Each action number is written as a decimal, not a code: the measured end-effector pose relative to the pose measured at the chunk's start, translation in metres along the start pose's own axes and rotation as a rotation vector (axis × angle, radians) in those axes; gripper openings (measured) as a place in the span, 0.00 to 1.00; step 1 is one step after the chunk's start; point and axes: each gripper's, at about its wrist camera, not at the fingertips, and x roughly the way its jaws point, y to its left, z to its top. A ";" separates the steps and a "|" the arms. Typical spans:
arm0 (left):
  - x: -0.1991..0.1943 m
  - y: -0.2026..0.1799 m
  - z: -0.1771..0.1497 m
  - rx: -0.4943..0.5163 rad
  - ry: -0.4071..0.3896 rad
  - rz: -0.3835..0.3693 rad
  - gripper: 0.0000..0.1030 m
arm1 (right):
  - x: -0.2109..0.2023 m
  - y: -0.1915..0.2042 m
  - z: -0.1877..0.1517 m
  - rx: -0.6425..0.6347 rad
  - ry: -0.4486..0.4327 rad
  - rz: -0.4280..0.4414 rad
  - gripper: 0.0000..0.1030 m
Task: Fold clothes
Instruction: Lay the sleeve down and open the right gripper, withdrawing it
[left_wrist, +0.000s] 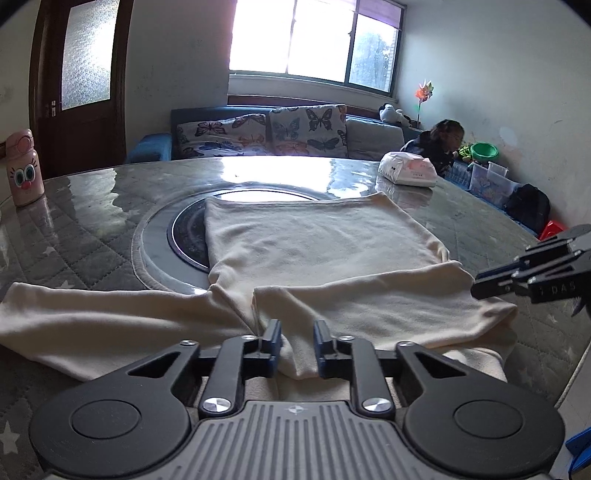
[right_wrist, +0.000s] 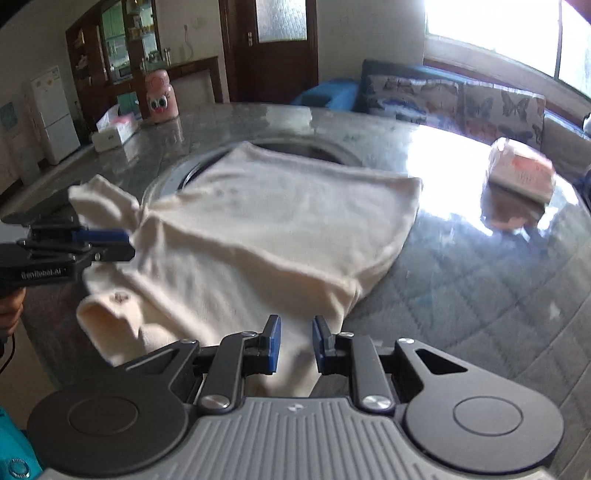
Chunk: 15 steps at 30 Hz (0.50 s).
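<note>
A cream long-sleeved top lies spread on a round, glossy grey table, its far hem draped over the dark round burner inset at the table's centre. One sleeve is folded across the body; the other trails out to the left of the burner, along the table's near edge.

The left gripper sits at the near edge of the top, its blue pads nearly together and pinching a raised fold of cream cloth. The right gripper sits toward the top's other near corner, its pads likewise narrowed around a ridge of fabric, though that view is blurred.

A pink cartoon-faced bottle stands far left of the burner; a packet of tissues rests beyond the top's far right corner.

Risks, as I judge them: either pinch looks shallow, so the cloth could slip free when lifted. Uneven pulling could undo the folded sleeve or drag the hem askew.
</note>
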 end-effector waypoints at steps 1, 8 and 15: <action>-0.001 0.000 0.001 0.002 -0.004 -0.001 0.12 | -0.001 -0.001 0.003 0.001 -0.012 -0.003 0.17; 0.001 0.000 -0.002 0.021 0.020 0.024 0.10 | 0.030 -0.012 0.010 0.010 0.003 -0.048 0.18; -0.007 0.003 0.011 0.002 -0.003 0.028 0.12 | 0.005 -0.005 0.006 -0.055 -0.014 -0.053 0.20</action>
